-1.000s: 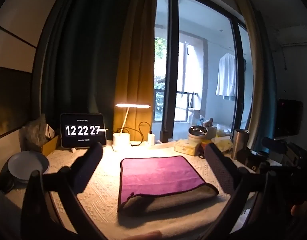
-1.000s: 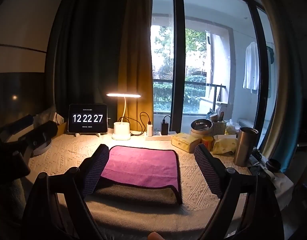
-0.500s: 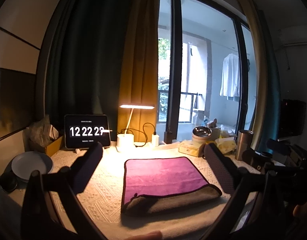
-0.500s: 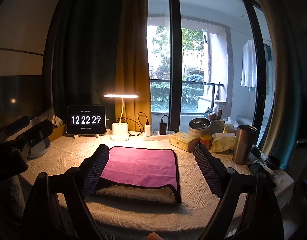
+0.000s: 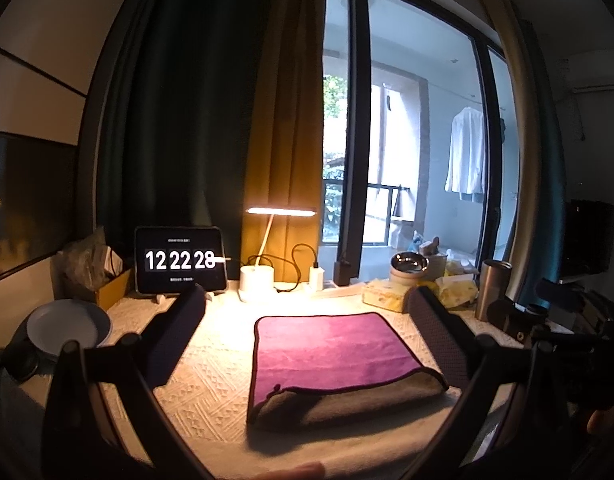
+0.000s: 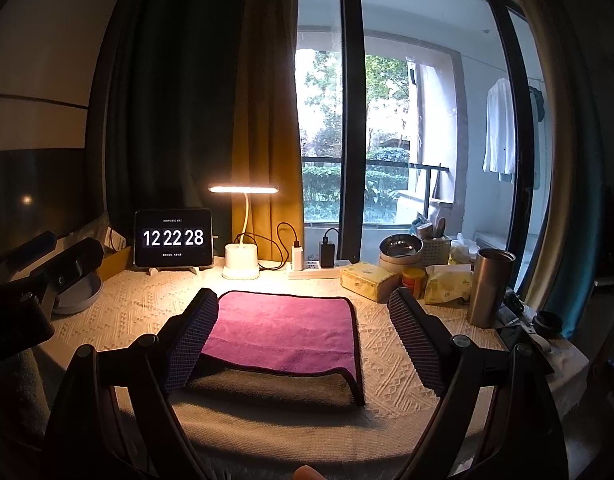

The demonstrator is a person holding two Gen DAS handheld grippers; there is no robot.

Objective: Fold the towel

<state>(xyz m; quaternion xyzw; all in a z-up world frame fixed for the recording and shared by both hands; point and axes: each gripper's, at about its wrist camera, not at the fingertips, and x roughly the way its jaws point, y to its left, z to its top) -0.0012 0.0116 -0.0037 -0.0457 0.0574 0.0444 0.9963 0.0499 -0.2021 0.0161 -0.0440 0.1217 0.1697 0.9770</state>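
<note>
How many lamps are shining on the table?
1. The white desk lamp with a glowing bar head stands at the back of the cream textured tablecloth, between the black clock tablet and the window.

lamp (image 6: 241, 266) behind, tissue box (image 6: 369, 279) right

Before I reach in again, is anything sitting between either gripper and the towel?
Nothing visible. The towel lies alone on the tablecloth before both open grippers, left and right; lamp and tissue box stand behind it.
</note>
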